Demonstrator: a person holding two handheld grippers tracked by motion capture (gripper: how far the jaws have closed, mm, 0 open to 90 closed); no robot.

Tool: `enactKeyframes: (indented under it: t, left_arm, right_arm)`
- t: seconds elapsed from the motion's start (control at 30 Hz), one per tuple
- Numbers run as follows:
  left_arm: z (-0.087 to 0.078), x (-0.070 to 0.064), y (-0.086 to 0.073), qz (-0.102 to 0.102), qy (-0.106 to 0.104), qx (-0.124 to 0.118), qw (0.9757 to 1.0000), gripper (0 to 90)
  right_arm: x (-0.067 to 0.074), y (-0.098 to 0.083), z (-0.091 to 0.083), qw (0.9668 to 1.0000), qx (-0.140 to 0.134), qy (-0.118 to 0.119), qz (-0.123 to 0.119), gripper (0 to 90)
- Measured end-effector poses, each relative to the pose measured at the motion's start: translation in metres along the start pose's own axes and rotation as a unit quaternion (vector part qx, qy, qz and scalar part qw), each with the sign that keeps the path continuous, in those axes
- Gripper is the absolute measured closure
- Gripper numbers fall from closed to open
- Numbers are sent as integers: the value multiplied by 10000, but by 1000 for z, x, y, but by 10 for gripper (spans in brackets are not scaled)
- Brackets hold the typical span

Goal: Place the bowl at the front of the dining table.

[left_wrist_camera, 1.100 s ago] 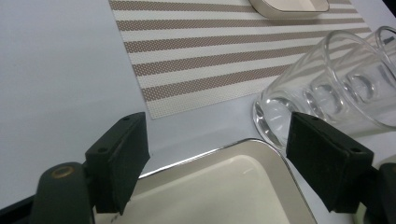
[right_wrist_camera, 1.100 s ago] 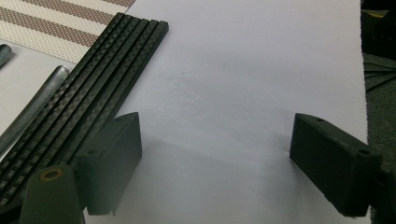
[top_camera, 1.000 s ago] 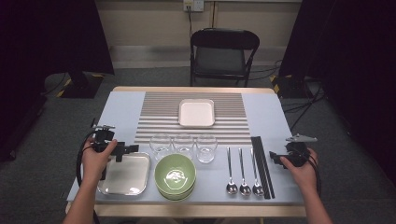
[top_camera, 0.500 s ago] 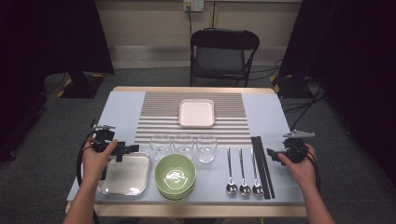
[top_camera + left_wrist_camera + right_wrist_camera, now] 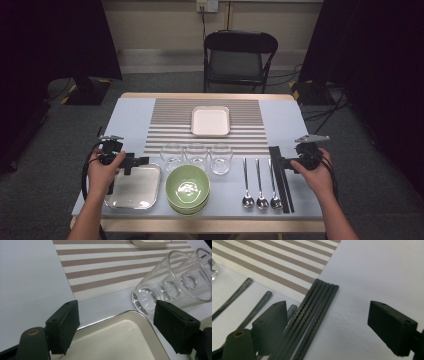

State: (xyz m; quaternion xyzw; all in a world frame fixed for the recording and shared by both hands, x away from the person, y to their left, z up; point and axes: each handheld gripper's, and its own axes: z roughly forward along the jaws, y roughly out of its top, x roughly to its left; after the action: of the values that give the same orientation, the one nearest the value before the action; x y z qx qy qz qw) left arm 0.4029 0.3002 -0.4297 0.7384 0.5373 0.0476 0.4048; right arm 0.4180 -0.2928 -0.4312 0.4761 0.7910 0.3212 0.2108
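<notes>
pale blue table [image 5: 131,116] with striped placemat [image 5: 170,122], steel tray [image 5: 131,188], green bowls [image 5: 188,187], glasses [image 5: 196,155], spoons [image 5: 260,180], black chopsticks [image 5: 281,180]

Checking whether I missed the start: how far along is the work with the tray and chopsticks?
Nothing looks done: both lie flat on the table. In hand: the open left gripper hovers over the tray, the open right gripper over the chopsticks. Gripping and moving remain.

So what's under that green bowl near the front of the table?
The green bowl appears to sit in another green bowl, whose rim shows just below it. Under the stack is the pale blue table cover. What lies beneath the bowls' bases is hidden.
</notes>
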Motion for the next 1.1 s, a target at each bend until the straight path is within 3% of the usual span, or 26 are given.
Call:
enactKeyframes:
  t: [0.47, 1.1]
  left_arm:
    - [0, -2, -1, 47, -20, -1, 10000, 207]
    - [2, -3, -1, 157, -11, 48, 9999, 207]
  right_arm:
    - [24, 25, -1, 9991, 52, 343, -250, 156]
    - [45, 38, -1, 9972, 71, 614, -423, 157]
